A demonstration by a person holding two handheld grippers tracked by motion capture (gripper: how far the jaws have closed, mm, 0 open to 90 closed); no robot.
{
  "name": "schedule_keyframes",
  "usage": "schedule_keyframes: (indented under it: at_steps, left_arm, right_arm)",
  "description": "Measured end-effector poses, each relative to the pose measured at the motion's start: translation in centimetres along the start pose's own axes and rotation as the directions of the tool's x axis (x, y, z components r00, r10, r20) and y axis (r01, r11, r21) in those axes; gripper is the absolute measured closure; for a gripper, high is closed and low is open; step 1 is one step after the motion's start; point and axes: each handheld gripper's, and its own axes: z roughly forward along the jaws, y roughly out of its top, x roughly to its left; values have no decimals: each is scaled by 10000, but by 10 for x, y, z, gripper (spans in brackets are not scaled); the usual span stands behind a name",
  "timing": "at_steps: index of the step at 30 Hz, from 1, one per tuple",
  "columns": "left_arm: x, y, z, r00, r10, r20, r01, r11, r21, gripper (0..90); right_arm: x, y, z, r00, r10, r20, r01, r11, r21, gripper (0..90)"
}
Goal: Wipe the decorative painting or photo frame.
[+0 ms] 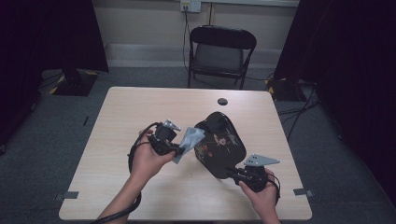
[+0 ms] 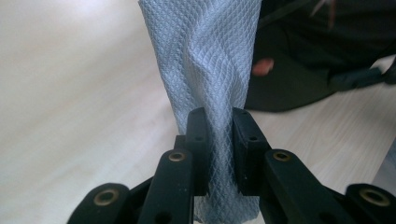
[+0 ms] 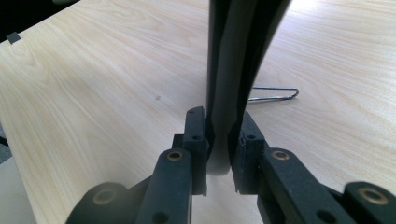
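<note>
Your left gripper (image 1: 179, 150) is clamped on a grey cloth (image 1: 189, 142). In the left gripper view the cloth (image 2: 210, 79) runs up between the jaws, pinched tight, w/ a diamond weave and a soft fold down the middle. From above, the cloth is off the table (image 1: 140, 107), its far end touching the left side of the black tray (image 1: 219, 142).

Your right gripper (image 1: 237, 173) is clenched on the tray's near edge. The right gripper view shows that rim (image 3: 233, 70) standing on edge between the jaws, both pads pressing it. The tray is tilted up, inner face w/ a floral pattern turned toward your left hand (image 1: 148, 161), near the middle of the table, a bit right of centre.

Your right hand (image 1: 261, 189) sits near the table's front edge, right side. A thin wire clip (image 3: 275, 95) lies flat on the wood beyond the tray in the right gripper view. A small dark round spot (image 1: 222, 101) is near the far edge of the table, and a black folding chair (image 1: 220, 53) stands behind it. Cables trail from both grippers.
</note>
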Motion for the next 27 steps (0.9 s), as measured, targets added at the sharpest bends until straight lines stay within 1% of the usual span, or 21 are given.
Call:
schedule_keyframes:
  at_steps: [2, 5, 6, 8, 9, 12, 14, 15, 17, 18, 27]
  left_arm:
    - [-2, 12, -12, 9999, 130, -27, -131, 9995, -293, 789]
    - [-8, 24, -20, 9995, 311, -46, -313, 9979, -570, 790]
    - [-10, 27, -21, 9991, 418, -72, -422, 9971, -628, 789]
    - [-13, 29, -18, 9991, 419, -59, -422, 9975, -559, 789]
    - [-13, 29, -16, 9988, 495, -68, -498, 9974, -515, 790]
    - [-15, 27, -4, 9989, 471, 59, -469, 9984, -307, 789]
    - [-15, 25, 1, 9989, 454, 73, -452, 9987, -255, 789]
    - [-15, 23, 4, 9993, 363, 57, -361, 9991, -239, 790]
    - [-14, 20, 9, 9991, 377, 184, -374, 9992, -146, 790]
    - [-14, 18, 12, 9993, 350, 151, -348, 9994, -89, 789]
    - [-13, -3, 34, 9991, 257, 339, -269, 9989, 380, 789]
  right_arm:
    - [0, 0, 0, 10000, -4, -3, 4, 10000, 3, 787]
    - [0, 0, 0, 10000, -8, -2, 8, 10000, 7, 787]
    - [0, 0, 0, 10000, -10, -3, 10, 10000, 17, 787]
    - [0, 0, 0, 10000, -12, -2, 12, 10000, 23, 787]
    - [0, 0, 0, 10000, -12, -2, 12, 10000, 20, 787]
    - [0, 0, 0, 10000, -19, 8, 19, 10000, 14, 787]
    - [0, 0, 0, 10000, -17, 9, 17, 10000, 13, 787]
    - [0, 0, 0, 10000, -33, 6, 33, 10000, 19, 787]
    - [0, 0, 0, 10000, -18, -6, 18, 10000, 19, 787]
    - [0, 0, 0, 10000, -29, -3, 29, 10000, 21, 787]
    - [0, 0, 0, 10000, -52, 16, 52, 10000, 32, 786]
